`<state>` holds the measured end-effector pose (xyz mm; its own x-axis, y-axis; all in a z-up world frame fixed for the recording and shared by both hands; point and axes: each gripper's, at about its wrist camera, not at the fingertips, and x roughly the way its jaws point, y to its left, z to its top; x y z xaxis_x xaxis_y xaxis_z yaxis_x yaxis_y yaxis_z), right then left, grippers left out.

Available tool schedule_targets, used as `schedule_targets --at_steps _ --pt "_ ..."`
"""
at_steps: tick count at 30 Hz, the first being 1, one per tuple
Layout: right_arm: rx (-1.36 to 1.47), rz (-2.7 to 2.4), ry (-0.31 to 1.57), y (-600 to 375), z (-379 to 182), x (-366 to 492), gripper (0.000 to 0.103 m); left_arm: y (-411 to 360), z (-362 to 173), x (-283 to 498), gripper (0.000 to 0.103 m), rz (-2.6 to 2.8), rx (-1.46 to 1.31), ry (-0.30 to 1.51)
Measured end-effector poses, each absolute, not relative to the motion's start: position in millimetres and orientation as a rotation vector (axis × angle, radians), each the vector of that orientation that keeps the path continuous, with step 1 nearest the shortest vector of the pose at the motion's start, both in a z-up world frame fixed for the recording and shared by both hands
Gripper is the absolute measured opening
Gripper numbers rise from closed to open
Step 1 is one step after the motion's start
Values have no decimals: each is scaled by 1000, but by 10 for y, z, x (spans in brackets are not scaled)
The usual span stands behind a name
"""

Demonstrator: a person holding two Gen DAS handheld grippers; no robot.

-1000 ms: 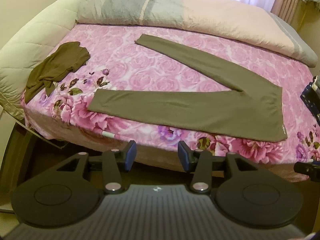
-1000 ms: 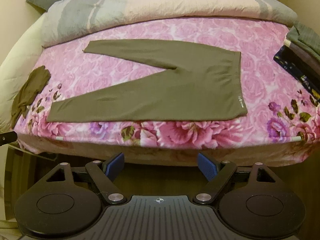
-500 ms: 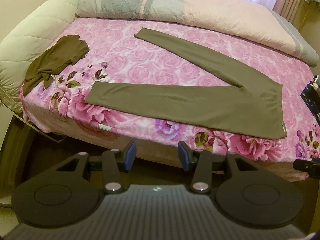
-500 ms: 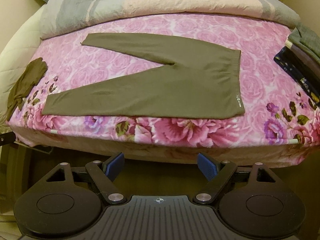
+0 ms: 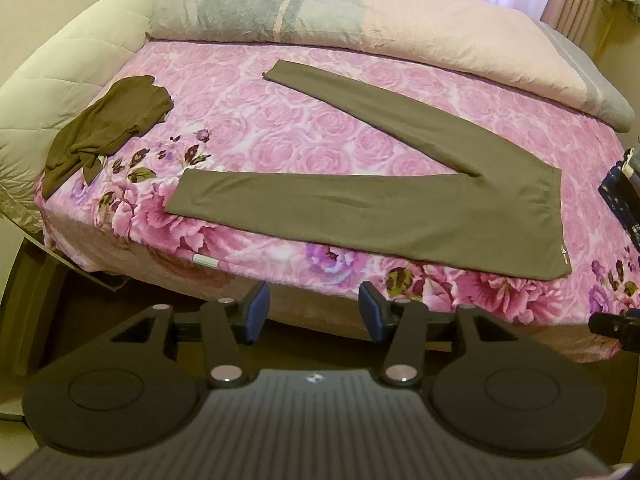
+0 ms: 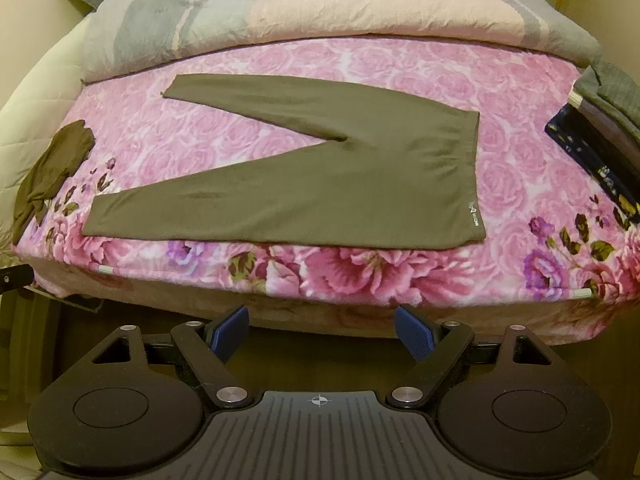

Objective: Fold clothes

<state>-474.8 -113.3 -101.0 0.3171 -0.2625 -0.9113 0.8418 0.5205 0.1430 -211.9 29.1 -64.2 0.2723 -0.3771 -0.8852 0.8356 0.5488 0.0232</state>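
A pair of olive-green leggings (image 5: 392, 216) (image 6: 320, 188) lies flat on the pink floral bed, legs spread in a V toward the left and waistband to the right. A crumpled olive-brown garment (image 5: 104, 132) (image 6: 48, 172) sits near the bed's left edge. My left gripper (image 5: 314, 314) hangs open below the bed's front edge, with nothing between its blue pads. My right gripper (image 6: 322, 334) is also open and empty, held in front of the bed below the leggings.
A folded grey and pink duvet (image 5: 360, 16) (image 6: 312, 4) lies across the back of the bed (image 6: 520, 92). Stacked dark clothes (image 6: 600, 136) (image 5: 624, 200) rest at the right edge. A padded cream headboard (image 5: 60, 72) bounds the left side.
Both cameras have risen and tilted slightly, so the bed sits lower in each view. The leggings and the crumpled garment have not moved. Both grippers stay open.
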Motion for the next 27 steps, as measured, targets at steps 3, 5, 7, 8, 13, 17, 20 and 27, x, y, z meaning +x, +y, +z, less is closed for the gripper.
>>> schedule_targets --at_steps 3,5,7,8,13,17,20,27 --pt "701 -813 988 -1143 -1005 -4767 83 305 -666 -2117 45 -864 558 987" --pt "702 -814 986 -1149 -1005 -4778 83 321 -676 -2114 45 -859 556 990" --pt "703 -813 986 -1153 -1010 -4779 83 340 -682 -2111 45 -855 553 991" --pt "703 -811 987 -1152 -1014 -4776 83 347 -683 -2112 45 -854 552 991" --pt "708 -795 994 -1139 -1063 -4744 83 354 -718 -2073 45 -846 549 1001" --pt "725 -810 991 -1177 -1093 -4732 83 297 -748 -2026 45 -855 552 1004" --pt "740 -831 991 -1249 -1138 -4700 83 218 -787 -1968 45 -874 554 1011" --pt "821 -930 963 -1498 -1232 -4790 83 -237 -973 -1694 45 -932 592 1027"
